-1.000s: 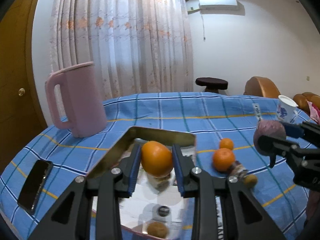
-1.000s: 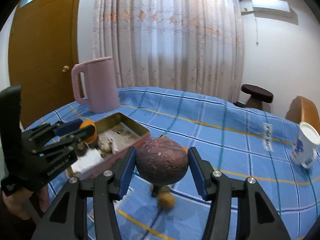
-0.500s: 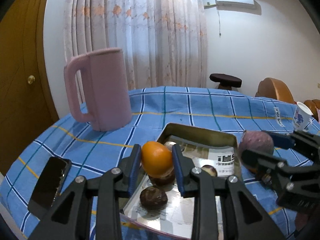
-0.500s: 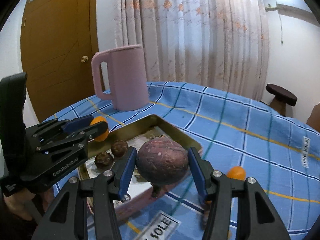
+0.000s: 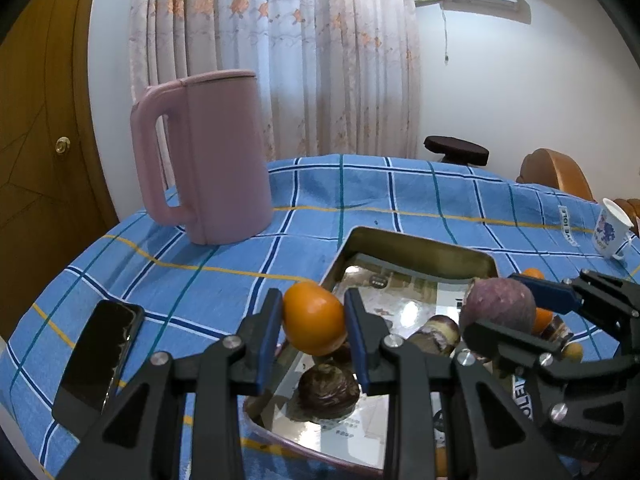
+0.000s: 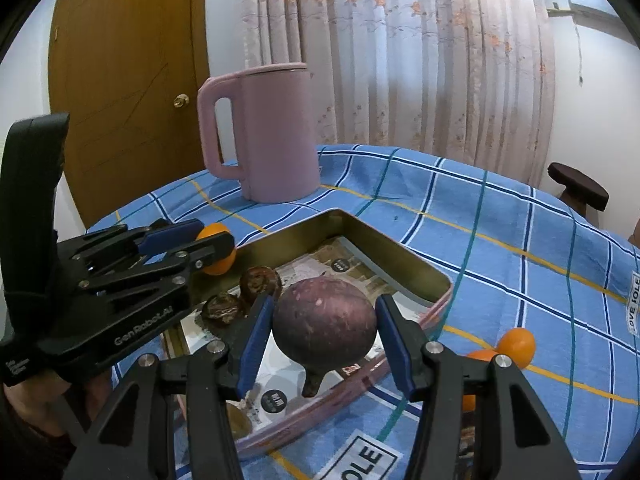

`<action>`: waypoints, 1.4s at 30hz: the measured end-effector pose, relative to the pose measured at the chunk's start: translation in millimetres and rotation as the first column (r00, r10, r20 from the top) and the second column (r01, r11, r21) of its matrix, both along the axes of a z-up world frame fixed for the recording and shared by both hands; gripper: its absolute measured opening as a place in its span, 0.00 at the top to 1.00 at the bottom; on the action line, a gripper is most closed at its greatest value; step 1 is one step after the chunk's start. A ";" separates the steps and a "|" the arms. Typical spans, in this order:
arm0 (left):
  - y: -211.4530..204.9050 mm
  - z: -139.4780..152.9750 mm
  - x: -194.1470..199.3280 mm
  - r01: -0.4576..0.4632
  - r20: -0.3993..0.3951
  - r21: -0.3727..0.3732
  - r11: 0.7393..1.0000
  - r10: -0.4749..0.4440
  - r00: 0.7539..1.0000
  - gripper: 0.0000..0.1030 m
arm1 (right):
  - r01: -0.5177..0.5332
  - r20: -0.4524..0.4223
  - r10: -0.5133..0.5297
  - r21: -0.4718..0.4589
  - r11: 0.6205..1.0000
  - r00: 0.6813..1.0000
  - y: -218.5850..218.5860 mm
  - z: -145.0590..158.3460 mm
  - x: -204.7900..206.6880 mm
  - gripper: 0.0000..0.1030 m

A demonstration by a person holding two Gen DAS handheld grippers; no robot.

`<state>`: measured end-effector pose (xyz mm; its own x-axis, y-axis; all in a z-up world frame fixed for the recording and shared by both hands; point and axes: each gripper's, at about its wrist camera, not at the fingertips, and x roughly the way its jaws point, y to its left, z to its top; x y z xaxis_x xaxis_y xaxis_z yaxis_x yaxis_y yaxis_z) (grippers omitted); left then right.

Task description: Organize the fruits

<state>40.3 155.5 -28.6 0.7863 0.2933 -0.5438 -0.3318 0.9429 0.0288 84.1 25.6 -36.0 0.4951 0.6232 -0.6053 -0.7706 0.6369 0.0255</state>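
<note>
Purple mangosteen (image 6: 325,320) — stem pointing down — clamped in right gripper (image 6: 326,338)

Orange mandarin (image 5: 314,319) between blue finger pads (image 5: 269,334); dull purple speckled fruit (image 6: 325,326) between the other blue pads (image 6: 256,340). Beyond the fingertips: gold-walled tin (image 6: 384,240), pale pink jug (image 5: 212,156), and blue tablecloth (image 5: 360,188) checked white, navy, teal and yellow.

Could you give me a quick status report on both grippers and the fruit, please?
Left gripper shut on orange. Right gripper shut on purple fruit. Both over tin, which holds dark fruits. Nothing blocking.
</note>
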 end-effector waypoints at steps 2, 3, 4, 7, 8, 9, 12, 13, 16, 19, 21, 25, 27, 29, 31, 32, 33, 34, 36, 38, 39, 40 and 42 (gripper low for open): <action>2.3 -1.6 0.1 -0.004 -0.004 -0.003 1.000 0.004 1.000 0.68 | -0.011 0.004 0.011 -0.010 1.000 1.000 3.6 -1.7 -2.6 0.47; 3.3 -2.1 0.0 -0.004 -0.004 -0.008 1.000 0.004 1.000 0.68 | -0.015 0.004 0.015 -0.014 1.000 1.000 5.0 -2.8 -3.6 0.47; 3.9 -2.0 -0.4 -0.003 -0.002 -0.012 1.000 0.003 1.000 0.68 | -0.018 0.003 0.018 -0.017 1.000 1.000 6.0 -4.0 -4.4 0.47; 4.0 -1.8 -1.4 -0.001 0.000 -0.013 1.000 0.001 1.000 0.68 | -0.030 -0.003 0.030 -0.029 0.999 1.000 8.3 -8.2 -6.2 0.47; 3.7 -1.6 -1.2 0.001 0.001 -0.016 1.000 -0.001 1.000 0.68 | -0.039 -0.008 0.038 -0.034 0.999 0.999 9.0 -9.4 -6.6 0.47; 3.2 -1.5 -1.9 0.008 0.005 -0.017 1.000 -0.007 1.000 0.68 | -0.044 -0.011 0.044 -0.037 0.998 0.999 9.3 -10.6 -7.4 0.47; -0.8 -2.2 -5.4 0.027 0.007 -0.018 0.999 -0.027 1.000 0.65 | -0.057 -0.014 0.057 -0.023 0.998 0.998 7.5 -10.6 -11.0 0.46; -1.9 -2.2 -7.4 0.024 0.014 -0.020 1.000 -0.024 1.000 0.62 | -0.057 -0.004 0.057 -0.018 0.998 0.998 6.2 -8.9 -13.1 0.45; -5.1 0.2 -11.7 0.019 0.023 -0.008 1.000 -0.019 1.000 0.42 | -0.045 0.005 0.045 -0.004 0.999 0.999 0.6 -2.9 -16.6 0.44; -7.1 6.8 -18.8 0.022 0.051 -0.021 1.000 -0.021 0.998 0.18 | -0.035 0.012 0.035 -0.001 0.999 0.999 -9.2 2.4 -20.2 0.44; -10.7 11.5 -24.3 0.029 0.076 -0.021 0.999 -0.027 0.997 0.09 | -0.017 0.037 0.017 -0.003 1.000 0.999 -21.8 6.7 -23.0 0.44; -24.4 15.6 -25.5 0.052 0.096 0.000 0.999 -0.051 0.994 0.07 | 0.068 0.028 -0.068 0.010 0.998 0.997 -63.2 13.0 -15.0 0.44; -29.9 15.8 -23.6 0.061 0.093 -0.003 0.998 -0.061 0.994 0.07 | 0.128 0.021 -0.129 0.011 0.992 0.991 -90.6 14.6 -8.4 0.44; -35.7 15.0 -22.1 0.071 0.087 -0.009 0.997 -0.070 0.994 0.07 | 0.178 0.020 -0.179 0.007 0.984 0.984 -111.4 14.5 -4.0 0.44; -41.5 14.5 -21.2 0.077 0.086 -0.009 0.997 -0.076 0.993 0.07 | 0.239 0.014 -0.238 -0.007 0.971 0.971 -131.1 12.5 1.2 0.44; -44.3 14.3 -20.5 0.080 0.084 -0.013 0.997 -0.078 0.993 0.07 | 0.268 0.010 -0.268 -0.016 0.963 0.963 -140.3 10.4 4.0 0.44; -47.7 14.0 -19.2 0.087 0.080 -0.018 0.996 -0.085 0.993 0.07 | 0.287 0.005 -0.287 -0.023 0.958 0.958 -148.0 7.6 6.6 0.44; -51.5 13.6 -18.1 0.093 0.077 -0.018 0.995 -0.092 0.993 0.07 | 0.295 0.006 -0.295 -0.028 0.955 0.955 -151.5 6.4 7.5 0.44; -59.5 13.3 -16.1 0.102 0.070 -0.010 0.995 -0.101 0.992 0.07 | 0.300 -0.005 -0.300 -0.042 0.953 0.954 -157.0 1.2 9.9 0.44; -66.7 12.9 -14.4 0.113 0.065 -0.003 0.994 -0.113 0.992 0.07 | 0.267 -0.040 -0.268 -0.032 0.963 0.963 -155.2 -1.7 9.6 0.44; -70.0 13.1 -13.7 0.118 0.064 -0.001 0.993 -0.117 0.991 0.07 | 0.252 -0.050 -0.253 -0.033 0.967 0.966 -152.3 -3.1 9.0 0.44; -72.3 13.1 -13.2 0.122 0.062 0.000 0.993 -0.122 0.991 0.07 | 0.236 -0.046 -0.238 -0.049 0.971 0.970 -146.5 -5.3 7.1 0.44; -77.1 13.3 -12.0 0.129 0.059 0.002 0.992 -0.128 0.990 0.07 | 0.202 -0.048 -0.205 -0.073 0.977 0.978 -137.4 -9.5 3.2 0.44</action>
